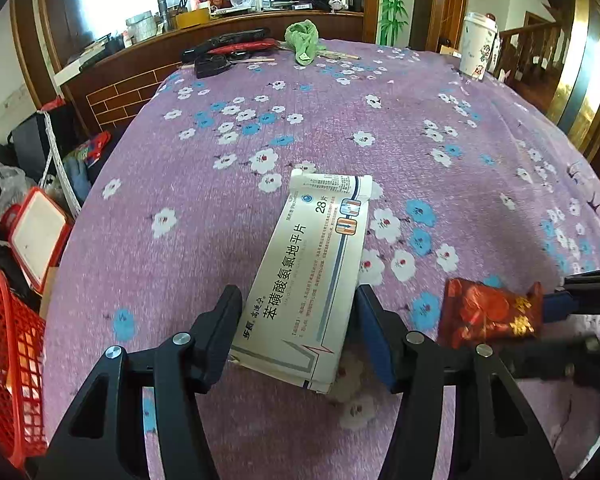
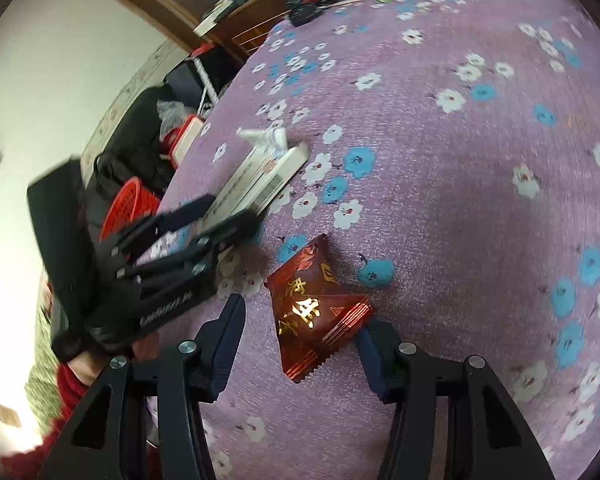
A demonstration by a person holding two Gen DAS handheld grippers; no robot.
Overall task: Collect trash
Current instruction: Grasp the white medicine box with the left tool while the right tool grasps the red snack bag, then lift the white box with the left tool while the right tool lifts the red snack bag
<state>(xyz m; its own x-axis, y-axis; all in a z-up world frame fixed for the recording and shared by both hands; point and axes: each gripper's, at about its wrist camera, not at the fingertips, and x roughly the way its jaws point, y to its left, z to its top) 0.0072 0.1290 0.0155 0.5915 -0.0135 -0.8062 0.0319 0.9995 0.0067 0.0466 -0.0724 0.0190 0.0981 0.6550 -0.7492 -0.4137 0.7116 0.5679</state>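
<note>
A white medicine box [image 1: 304, 272] with blue print lies on the purple flowered tablecloth [image 1: 380, 120]. My left gripper [image 1: 297, 296] is shut on it, one pad on each long side. In the right wrist view the same box [image 2: 260, 176] sticks out of the left gripper [image 2: 232, 210]. A red snack packet [image 2: 316, 308] with gold lettering lies between the fingers of my right gripper [image 2: 300, 316], which is open. Its right pad touches the packet's corner and the left pad stands apart. The left wrist view shows the packet [image 1: 488, 312] at the right, beside a blue-padded finger [image 1: 558, 304].
A red mesh basket [image 1: 8, 340] stands off the table's left edge, near a red-rimmed container [image 1: 40, 236] and bags. At the far end of the table lie a green cloth [image 1: 302, 40], black and red tools [image 1: 228, 50] and a paper cup [image 1: 476, 46].
</note>
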